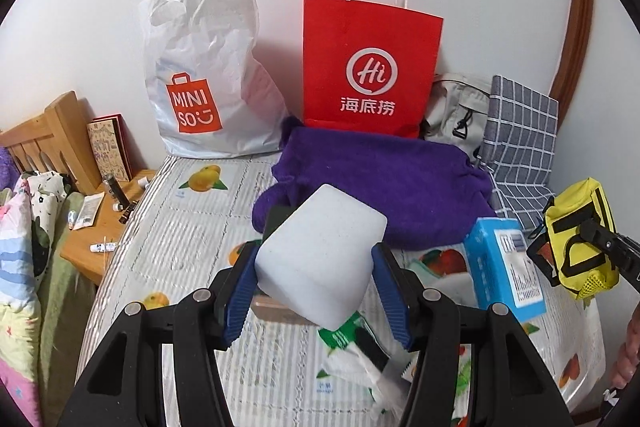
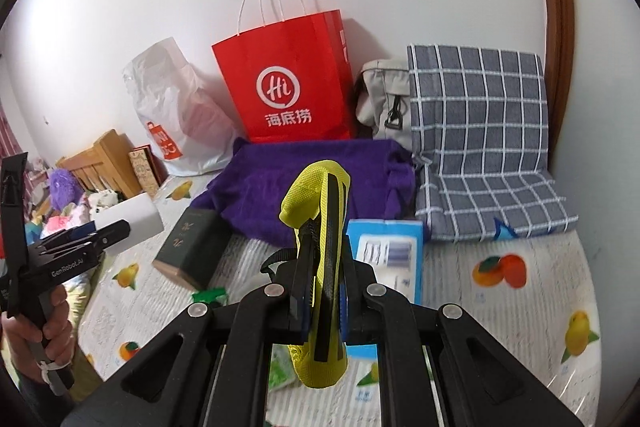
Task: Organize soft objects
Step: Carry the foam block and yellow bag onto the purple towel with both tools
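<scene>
Black left gripper point(image 1: 316, 291) fingers squeeze my white squishy foam block point(image 1: 320, 255) by its two flat sides, up above the bed point(image 1: 192, 235). It looks light and soft. My right gripper point(image 2: 322, 311) is clamped tight on the floppy yellow mesh pouch point(image 2: 320, 267), mid-body

left gripper point(image 1: 316, 291) clamped on white foam block point(image 1: 320, 251), lifted over fruit-print mat point(image 1: 180, 235). purple towel point(image 1: 384, 179) behind, red bag point(image 1: 370, 67) against wall. yellow pouch point(image 1: 580, 247) far right, probably held by right gripper point(image 1: 612, 247).
</scene>
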Demonstrator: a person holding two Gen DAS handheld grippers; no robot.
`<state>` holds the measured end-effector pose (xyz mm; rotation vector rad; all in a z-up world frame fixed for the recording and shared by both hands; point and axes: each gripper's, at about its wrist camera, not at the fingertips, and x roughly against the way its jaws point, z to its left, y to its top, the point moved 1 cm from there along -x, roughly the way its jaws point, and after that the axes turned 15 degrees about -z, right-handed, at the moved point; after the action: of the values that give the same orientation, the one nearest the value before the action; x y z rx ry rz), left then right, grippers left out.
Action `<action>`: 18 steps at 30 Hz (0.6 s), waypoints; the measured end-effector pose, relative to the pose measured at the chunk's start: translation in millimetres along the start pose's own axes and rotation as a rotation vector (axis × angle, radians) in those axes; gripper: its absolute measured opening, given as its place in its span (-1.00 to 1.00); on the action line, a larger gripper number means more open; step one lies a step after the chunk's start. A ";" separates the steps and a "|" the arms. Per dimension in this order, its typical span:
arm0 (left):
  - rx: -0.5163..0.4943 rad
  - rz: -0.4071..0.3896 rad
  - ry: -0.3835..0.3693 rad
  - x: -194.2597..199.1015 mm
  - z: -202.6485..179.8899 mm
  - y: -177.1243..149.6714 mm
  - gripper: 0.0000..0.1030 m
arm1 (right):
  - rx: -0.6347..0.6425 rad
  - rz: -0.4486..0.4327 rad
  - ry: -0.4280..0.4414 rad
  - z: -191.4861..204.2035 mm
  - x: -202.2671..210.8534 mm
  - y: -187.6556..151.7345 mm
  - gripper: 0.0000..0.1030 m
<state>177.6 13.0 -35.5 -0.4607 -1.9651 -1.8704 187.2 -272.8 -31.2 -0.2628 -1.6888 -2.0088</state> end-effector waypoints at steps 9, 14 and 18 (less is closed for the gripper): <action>-0.005 0.014 0.025 -36.3 4.9 15.9 0.06 | 0.018 0.002 -0.004 2.1 -40.2 23.1 -0.81; -0.004 0.019 0.033 -58.2 5.1 23.3 0.06 | 0.040 0.006 -0.024 2.7 -70.1 33.2 -0.81; -0.005 0.031 0.048 -80.4 5.2 28.2 0.06 | 0.052 0.018 -0.028 3.5 -97.6 38.1 -0.81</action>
<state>261.2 22.1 -50.6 -0.4415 -1.9114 -1.8507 288.9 -249.3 -41.5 -0.2888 -1.7468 -1.9537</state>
